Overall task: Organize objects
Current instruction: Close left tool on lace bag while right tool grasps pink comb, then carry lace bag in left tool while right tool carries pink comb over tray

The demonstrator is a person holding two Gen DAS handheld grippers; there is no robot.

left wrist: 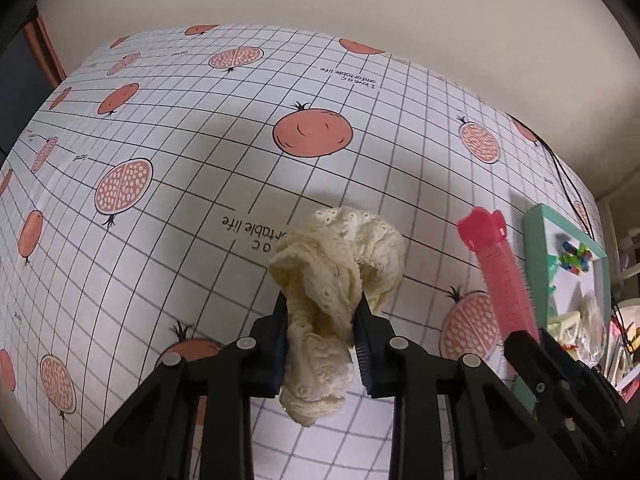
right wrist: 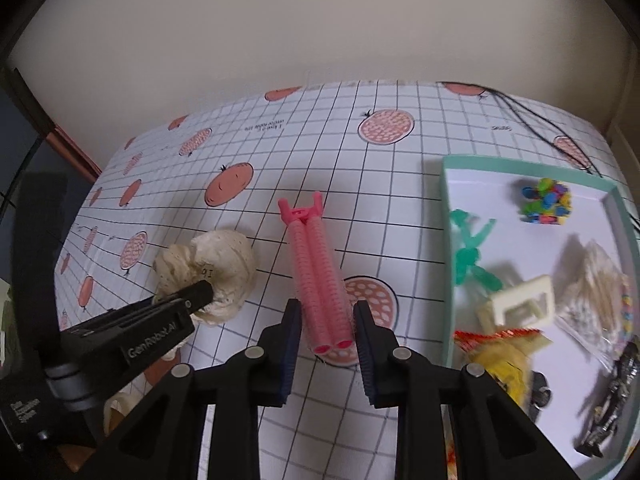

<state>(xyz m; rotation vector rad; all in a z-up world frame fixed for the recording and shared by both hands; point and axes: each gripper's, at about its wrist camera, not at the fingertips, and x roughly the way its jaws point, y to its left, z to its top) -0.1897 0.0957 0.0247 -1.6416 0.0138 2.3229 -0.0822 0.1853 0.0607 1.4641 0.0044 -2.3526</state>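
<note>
In the left wrist view, my left gripper [left wrist: 322, 305] is shut on a cream lace scrunchie [left wrist: 344, 248], which bulges out above and below the fingers, over the tablecloth. In the right wrist view, my right gripper [right wrist: 327, 305] is shut on a pink double hair roller [right wrist: 316, 264] that points forward along the fingers. The roller [left wrist: 496, 272] and the right gripper [left wrist: 528, 340] also show at the right of the left wrist view. The left gripper [right wrist: 200, 292] with the scrunchie [right wrist: 224, 264] sits to the left of the roller.
A teal-rimmed white tray [right wrist: 448, 240] at the right holds coloured beads [right wrist: 546, 202], a green plastic piece [right wrist: 472, 248], a cream clip [right wrist: 520, 304], a yellow packet [right wrist: 504, 356] and a clear bag [right wrist: 596, 292]. A black cable [right wrist: 540, 128] runs behind it. The grid tablecloth [right wrist: 360, 200] ends at a wall.
</note>
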